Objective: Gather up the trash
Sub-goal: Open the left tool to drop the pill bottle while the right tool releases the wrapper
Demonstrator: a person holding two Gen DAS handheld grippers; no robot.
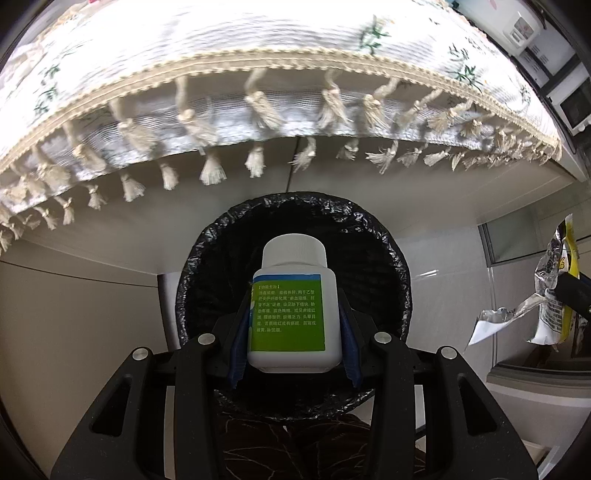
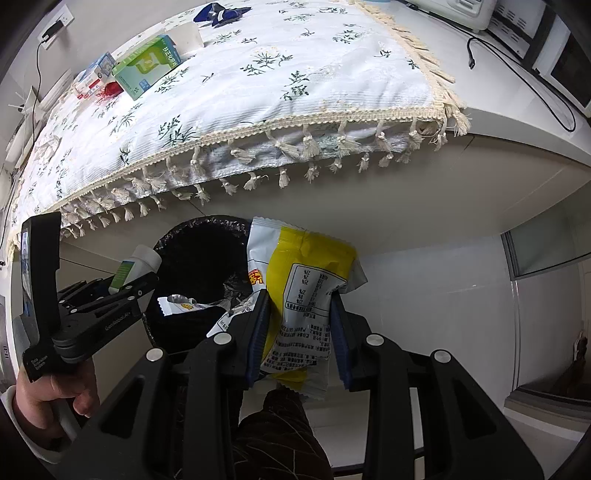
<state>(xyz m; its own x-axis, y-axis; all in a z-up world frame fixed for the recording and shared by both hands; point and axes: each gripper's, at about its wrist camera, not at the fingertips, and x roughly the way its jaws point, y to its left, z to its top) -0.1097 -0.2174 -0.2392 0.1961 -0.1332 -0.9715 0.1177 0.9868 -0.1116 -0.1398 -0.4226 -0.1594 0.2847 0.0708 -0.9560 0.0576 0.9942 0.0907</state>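
My left gripper [image 1: 293, 325] is shut on a white pill bottle [image 1: 293, 306] with a green label and a white cap, held directly above the black-lined trash bin [image 1: 295, 229] on the floor. In the right wrist view the same left gripper [image 2: 127, 282] and bottle [image 2: 135, 267] hang over the bin's [image 2: 199, 251] left rim. My right gripper [image 2: 299, 310] is shut on a yellow and white snack wrapper [image 2: 306, 280], just right of the bin's mouth. That wrapper [image 1: 554, 295] shows at the right edge of the left wrist view.
A table with a white floral cloth [image 2: 258, 81] and tassels overhangs the bin. On it lie a green box [image 2: 147, 66], a smaller red and white box [image 2: 92, 75] and a blue wrapper [image 2: 218, 13]. Appliances [image 2: 461, 11] and a black cable [image 2: 517, 74] sit at the right. A person's hand [image 2: 48, 395] holds the left tool.
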